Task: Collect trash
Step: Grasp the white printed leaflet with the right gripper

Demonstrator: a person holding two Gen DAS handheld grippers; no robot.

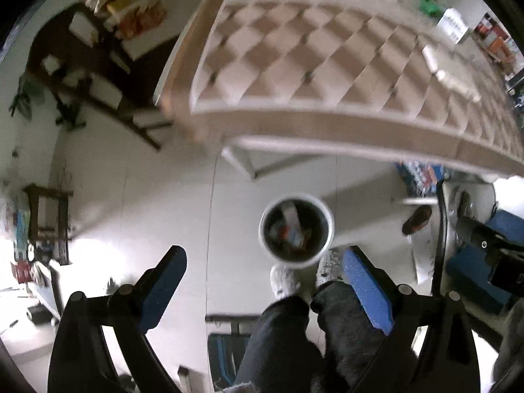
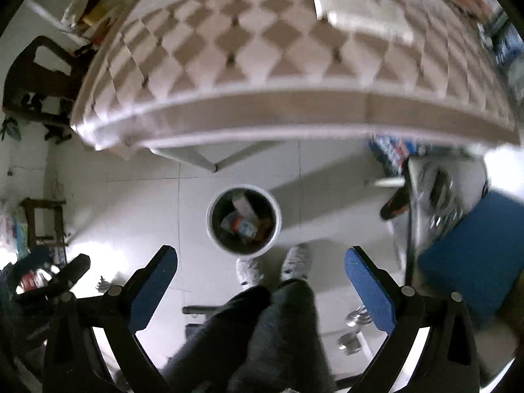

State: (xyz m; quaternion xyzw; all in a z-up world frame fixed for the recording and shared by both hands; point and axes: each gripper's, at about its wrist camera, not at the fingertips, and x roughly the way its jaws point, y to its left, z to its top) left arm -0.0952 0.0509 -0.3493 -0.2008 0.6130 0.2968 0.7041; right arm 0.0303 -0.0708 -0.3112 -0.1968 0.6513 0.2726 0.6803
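Both views look straight down at a pale tiled floor (image 2: pixel 137 203). The left gripper (image 1: pixel 263 263) has its blue-padded fingers spread wide with nothing between them, and the right gripper (image 2: pixel 261 263) is spread just as wide and equally empty. A round white trash bin (image 2: pixel 244 221) stands on the floor beyond the fingertips, just in front of the person's feet in light fuzzy slippers (image 2: pixel 273 267). Inside the bin lies a jumble of trash (image 2: pixel 244 219): pale packaging and a piece with orange and blue on it, too blurred to name. Dark trouser legs (image 2: pixel 262 327) fill the near middle. Farther off, a table with a brown-and-cream diamond-pattern cloth (image 2: pixel 262 49) spans the top, and a white object lies on its far right part. A blue stool seat (image 2: pixel 475 252) sits to the right.
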